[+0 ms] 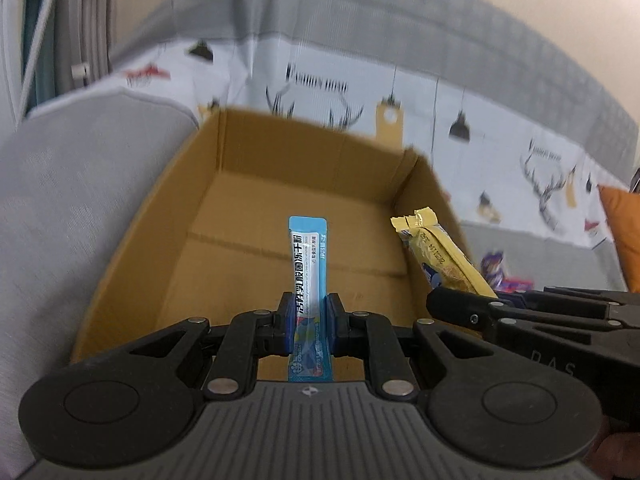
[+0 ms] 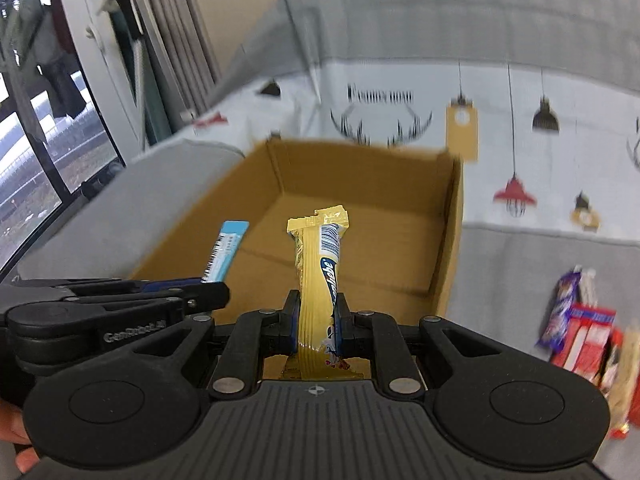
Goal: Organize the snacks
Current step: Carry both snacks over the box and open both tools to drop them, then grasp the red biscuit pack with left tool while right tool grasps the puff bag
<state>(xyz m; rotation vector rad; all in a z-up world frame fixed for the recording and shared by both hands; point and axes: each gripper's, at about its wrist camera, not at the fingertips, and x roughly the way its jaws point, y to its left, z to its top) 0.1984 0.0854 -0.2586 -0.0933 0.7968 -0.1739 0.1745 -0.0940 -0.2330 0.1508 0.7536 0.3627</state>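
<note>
My left gripper [image 1: 308,314] is shut on a blue stick packet [image 1: 308,264], held upright over the near edge of an open cardboard box [image 1: 128,240]. My right gripper [image 2: 317,314] is shut on a yellow snack bar [image 2: 320,264], also over the box's near edge [image 2: 452,248]. The yellow bar [image 1: 444,256] and the right gripper [image 1: 460,304] show at the right of the left wrist view. The blue packet [image 2: 226,250] and the left gripper [image 2: 200,292] show at the left of the right wrist view. The box floor looks bare.
The box sits on a grey sofa with a white printed cover [image 2: 520,140]. A grey armrest [image 1: 60,200] is left of the box. Several loose snack packets [image 2: 580,328] lie on the seat to the right. An orange cushion [image 1: 624,232] is far right.
</note>
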